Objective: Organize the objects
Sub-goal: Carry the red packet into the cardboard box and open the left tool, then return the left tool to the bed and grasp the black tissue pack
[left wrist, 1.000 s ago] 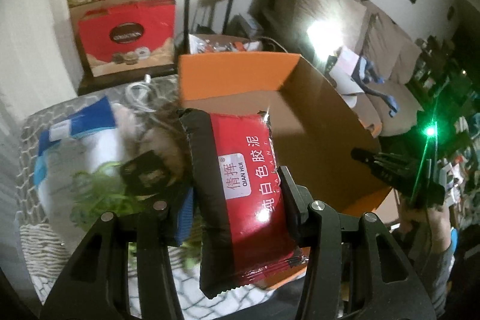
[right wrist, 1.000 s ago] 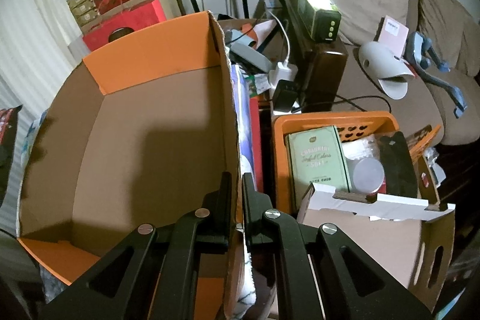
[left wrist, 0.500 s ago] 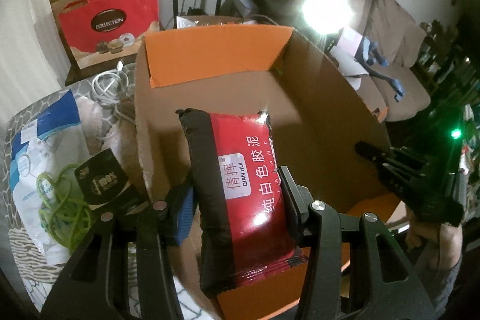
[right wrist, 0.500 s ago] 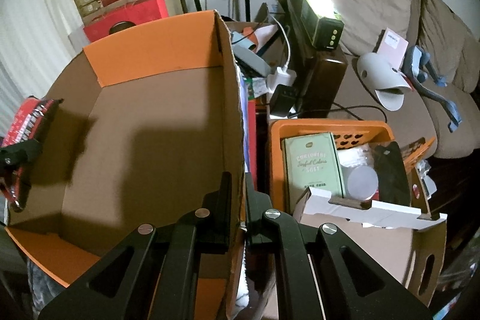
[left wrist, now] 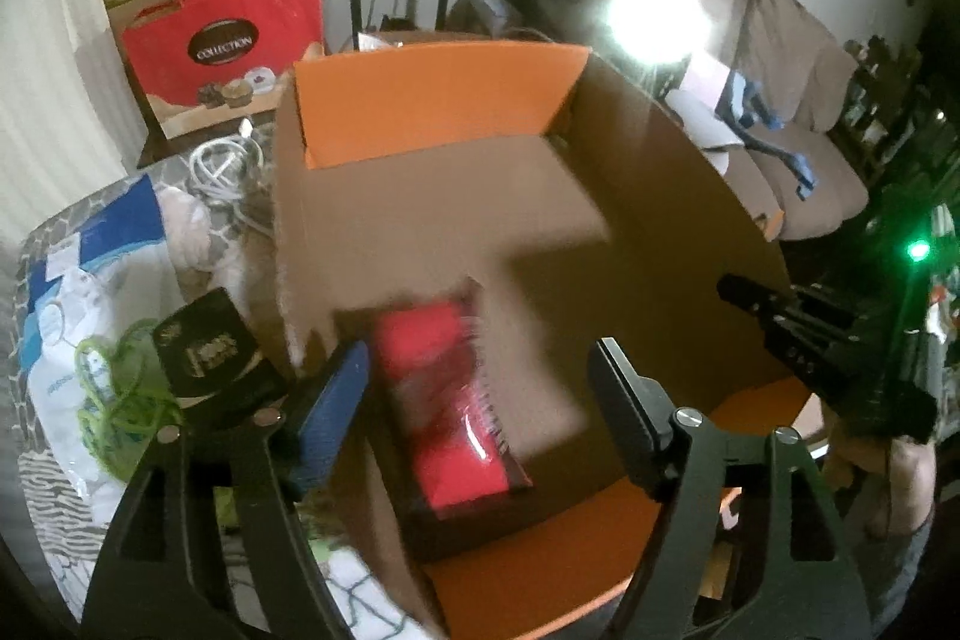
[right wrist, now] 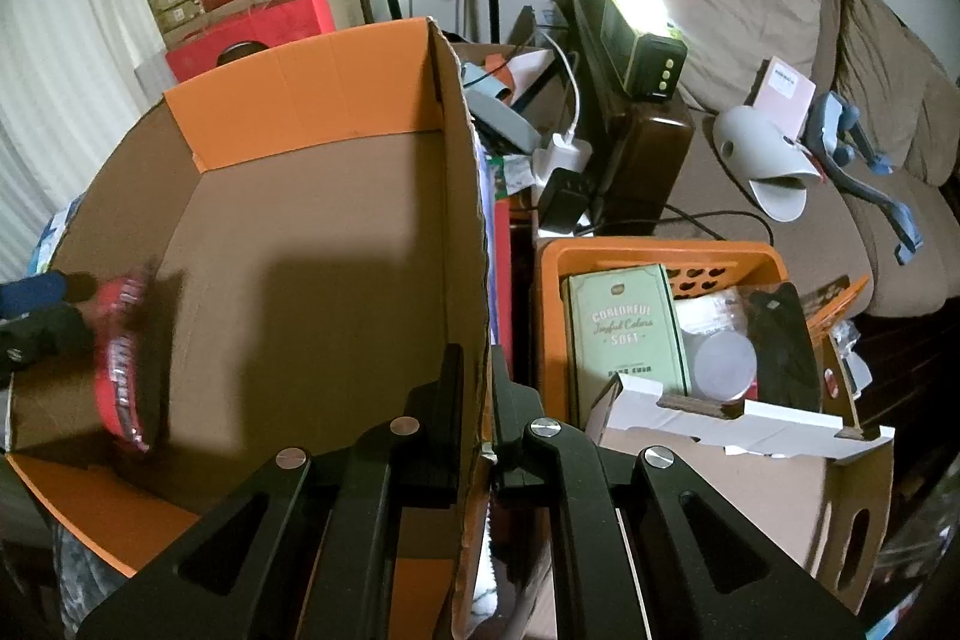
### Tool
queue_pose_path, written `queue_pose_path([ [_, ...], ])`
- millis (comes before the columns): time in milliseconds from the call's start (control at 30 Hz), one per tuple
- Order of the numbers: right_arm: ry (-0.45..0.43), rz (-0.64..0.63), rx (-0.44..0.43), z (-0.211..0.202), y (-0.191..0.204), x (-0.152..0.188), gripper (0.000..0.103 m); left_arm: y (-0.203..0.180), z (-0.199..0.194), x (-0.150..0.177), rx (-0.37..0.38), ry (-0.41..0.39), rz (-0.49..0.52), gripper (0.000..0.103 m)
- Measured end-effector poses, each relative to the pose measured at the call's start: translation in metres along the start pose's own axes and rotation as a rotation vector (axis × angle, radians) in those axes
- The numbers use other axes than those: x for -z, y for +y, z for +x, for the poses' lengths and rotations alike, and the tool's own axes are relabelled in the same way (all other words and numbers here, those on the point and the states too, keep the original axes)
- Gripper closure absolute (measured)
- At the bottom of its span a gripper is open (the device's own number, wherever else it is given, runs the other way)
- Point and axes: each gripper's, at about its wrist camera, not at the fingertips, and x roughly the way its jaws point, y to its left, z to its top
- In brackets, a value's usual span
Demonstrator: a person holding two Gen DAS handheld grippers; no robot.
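In a cluttered sitting room, the right gripper (right wrist: 477, 388) pinches the cardboard box (left wrist: 456, 196) wall steady while the left gripper (left wrist: 480, 400), jaws opening, drops the red packet (left wrist: 456, 400) inside.

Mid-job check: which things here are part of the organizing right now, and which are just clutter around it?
In play:
- red packet, blurred, inside the box
- cardboard box
- left gripper, jaws opening, pads off the packet
- right gripper, shut on the box wall

Lying about:
- orange basket
- white cable
- green cord
- red gift bag
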Motion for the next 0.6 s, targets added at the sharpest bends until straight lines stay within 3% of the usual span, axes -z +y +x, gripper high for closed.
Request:
queue_pose_path([
  [133,0.002,-0.001,0.003,0.001,0.0,0.0,0.097,0.016,-0.016,-0.001,0.012,-0.024,-0.026,0.026],
  [200,0.003,-0.005,0.013,0.002,0.001,0.001,0.097,0.026,-0.026,0.0,-0.028,-0.044,-0.045,0.024],
  [300,0.004,-0.006,0.023,0.003,0.001,0.001,0.097,0.044,-0.039,0.002,-0.027,-0.062,-0.074,0.024],
  [600,0.009,-0.016,0.081,0.005,0.008,0.0,0.097,0.099,-0.059,0.018,-0.148,-0.099,-0.154,0.024],
])
